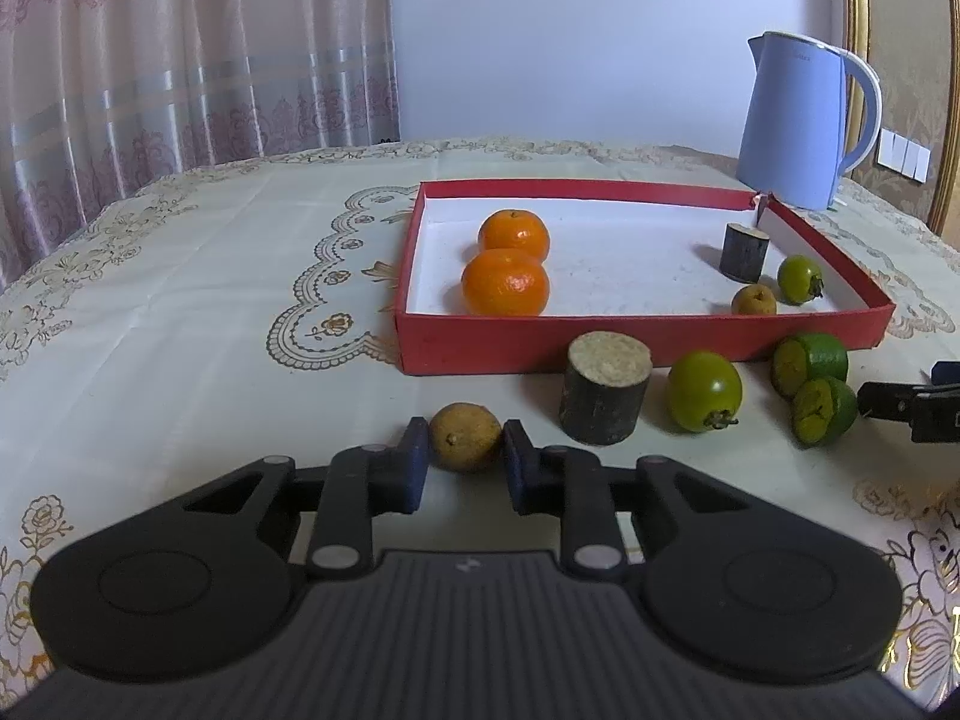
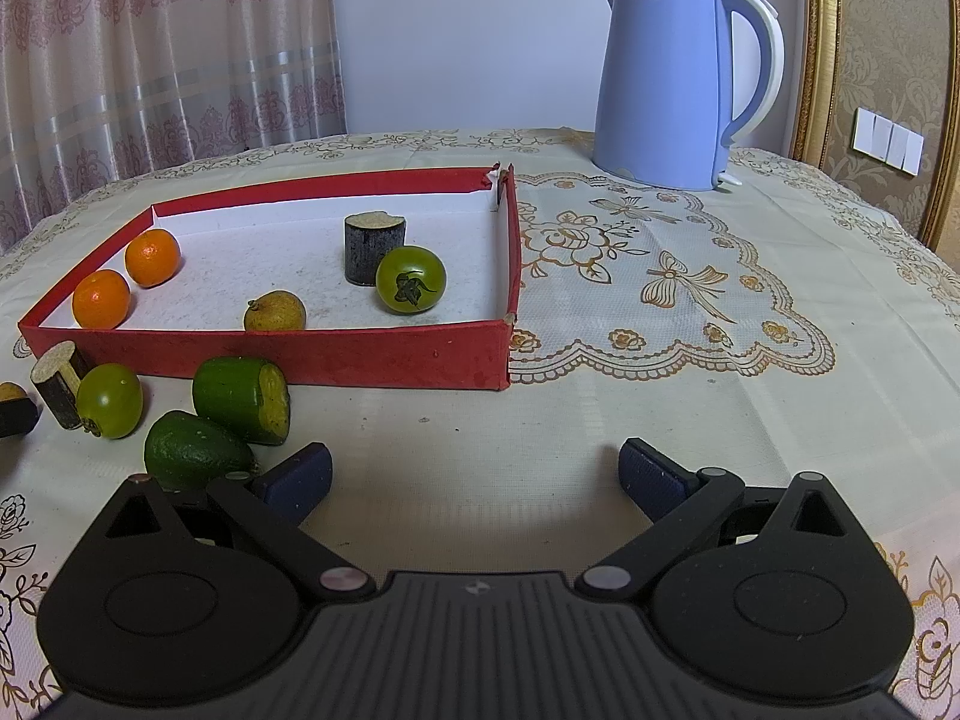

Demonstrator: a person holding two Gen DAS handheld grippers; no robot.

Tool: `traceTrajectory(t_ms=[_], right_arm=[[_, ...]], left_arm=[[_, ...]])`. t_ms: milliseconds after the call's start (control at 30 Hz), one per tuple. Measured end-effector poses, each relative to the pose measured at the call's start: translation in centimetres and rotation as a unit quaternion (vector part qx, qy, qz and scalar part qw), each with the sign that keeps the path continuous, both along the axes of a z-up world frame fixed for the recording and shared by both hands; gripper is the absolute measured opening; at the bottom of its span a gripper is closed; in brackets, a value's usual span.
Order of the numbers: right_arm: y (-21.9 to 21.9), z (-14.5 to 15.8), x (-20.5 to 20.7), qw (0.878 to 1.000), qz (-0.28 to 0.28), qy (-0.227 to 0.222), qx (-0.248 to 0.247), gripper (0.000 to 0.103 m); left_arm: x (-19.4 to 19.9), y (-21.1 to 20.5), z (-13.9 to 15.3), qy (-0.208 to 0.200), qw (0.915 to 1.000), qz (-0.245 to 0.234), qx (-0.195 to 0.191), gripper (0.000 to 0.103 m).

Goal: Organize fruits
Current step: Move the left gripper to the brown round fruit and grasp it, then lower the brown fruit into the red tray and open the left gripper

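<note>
Left gripper (image 1: 465,461): pinching small round brownish-yellow fruit (image 1: 465,435) on cream embroidered tablecloth (image 1: 180,312), in front of shallow red cardboard box (image 1: 600,348)
Right gripper (image 2: 475,476): spread wide, nothing between pads

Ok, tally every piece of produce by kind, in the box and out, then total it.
Oranges: 2
Brown round fruits: 2
Green tomatoes: 2
Cut green fruit pieces: 2
Dark cane stubs: 2
Total: 10
</note>
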State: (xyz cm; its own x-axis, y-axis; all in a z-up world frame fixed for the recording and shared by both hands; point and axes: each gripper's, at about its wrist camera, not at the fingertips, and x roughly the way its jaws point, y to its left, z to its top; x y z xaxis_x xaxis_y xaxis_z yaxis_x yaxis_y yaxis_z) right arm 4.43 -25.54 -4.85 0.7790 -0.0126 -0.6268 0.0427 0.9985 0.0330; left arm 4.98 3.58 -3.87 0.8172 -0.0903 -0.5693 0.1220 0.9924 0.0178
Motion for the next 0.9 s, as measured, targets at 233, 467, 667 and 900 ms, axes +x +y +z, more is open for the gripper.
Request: traceTrajectory(t_ms=[233, 467, 667, 900], right_arm=[[0.0, 0.0, 0.0, 1.000, 0.000, 0.000, 0.000, 0.102], [0.0, 0.0, 0.0, 1.000, 0.000, 0.000, 0.000, 0.102], [0.0, 0.0, 0.0, 1.000, 0.000, 0.000, 0.000, 0.102], [0.0, 0.0, 0.0, 1.000, 0.000, 0.000, 0.000, 0.102]], left_arm=[[-0.3, 0.1, 0.4, -0.004, 1.0000, 0.002, -0.004, 0.023], [-0.4, -0.3, 2.4, -0.026, 0.9996, -0.008, -0.004, 0.023], [1.1, -1.3, 4.1, -0.041, 0.9989, -0.020, -0.009, 0.023], [4.0, -4.2, 4.9, -0.051, 0.9976, -0.046, -0.001, 0.023]])
